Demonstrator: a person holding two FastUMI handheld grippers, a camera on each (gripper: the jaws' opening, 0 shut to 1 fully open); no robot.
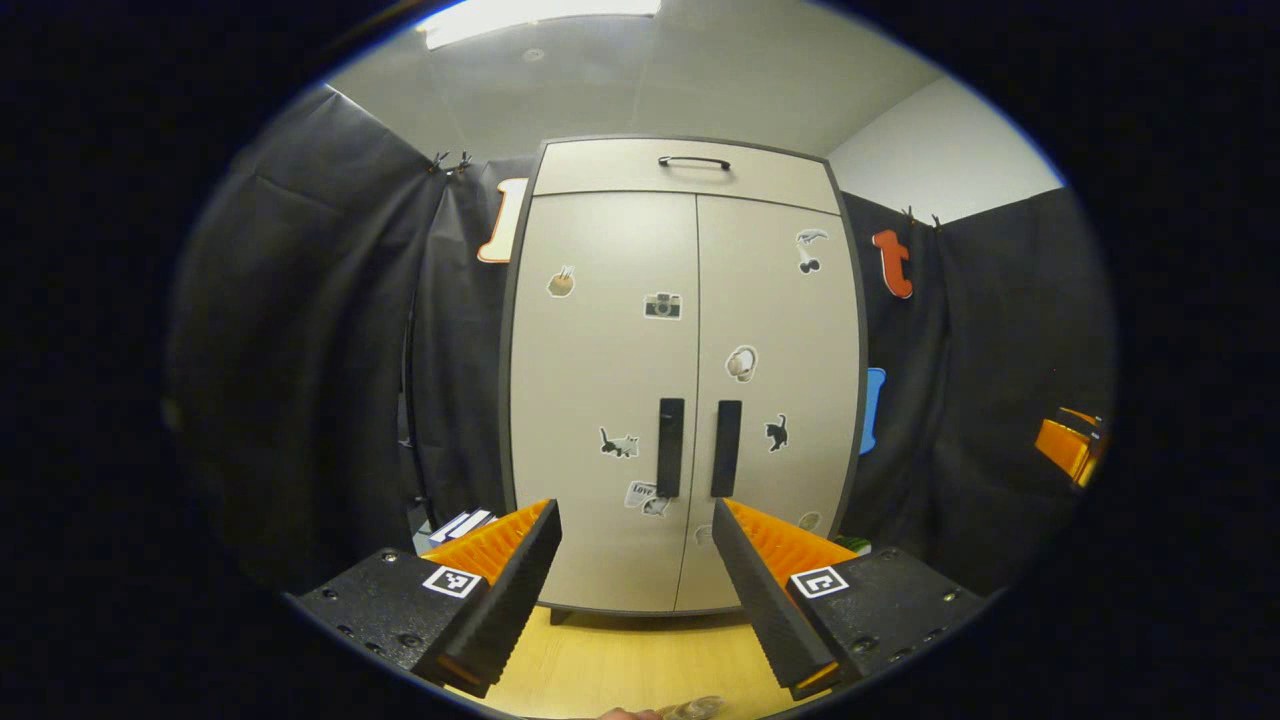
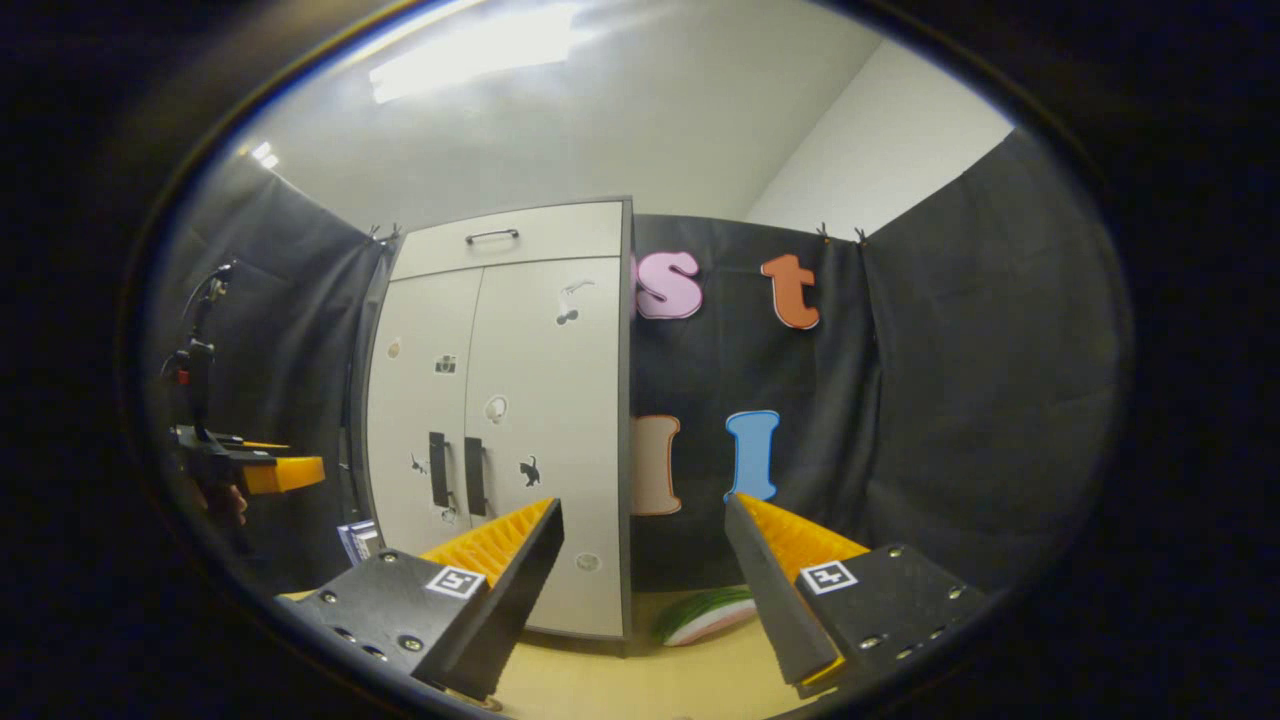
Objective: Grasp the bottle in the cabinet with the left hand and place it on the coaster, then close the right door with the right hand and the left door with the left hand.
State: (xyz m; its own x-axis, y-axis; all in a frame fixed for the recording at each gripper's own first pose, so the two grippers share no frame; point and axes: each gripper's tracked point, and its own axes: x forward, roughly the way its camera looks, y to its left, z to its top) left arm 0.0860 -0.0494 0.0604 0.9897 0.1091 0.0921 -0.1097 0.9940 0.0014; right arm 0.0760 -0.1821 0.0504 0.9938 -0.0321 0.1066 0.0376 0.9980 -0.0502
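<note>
cabinet [image 1: 685, 380] doors shut | both jaws spread, empty | watermelon slice [image 2: 705, 612] beside cabinet

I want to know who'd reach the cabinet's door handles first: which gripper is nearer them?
Left, apparently. The left gripper faces the door handles head-on, cabinet looming large. The right gripper sits off to the right, the handles smaller and leftward.

My right gripper [image 2: 640, 590] hangs with fingers [image 2: 520, 560] spread, empty. Ahead stands the cabinet [image 2: 500, 420], both doors closed. A hand [image 2: 225, 500] holds my left gripper [image 2: 280, 472] far left.
</note>
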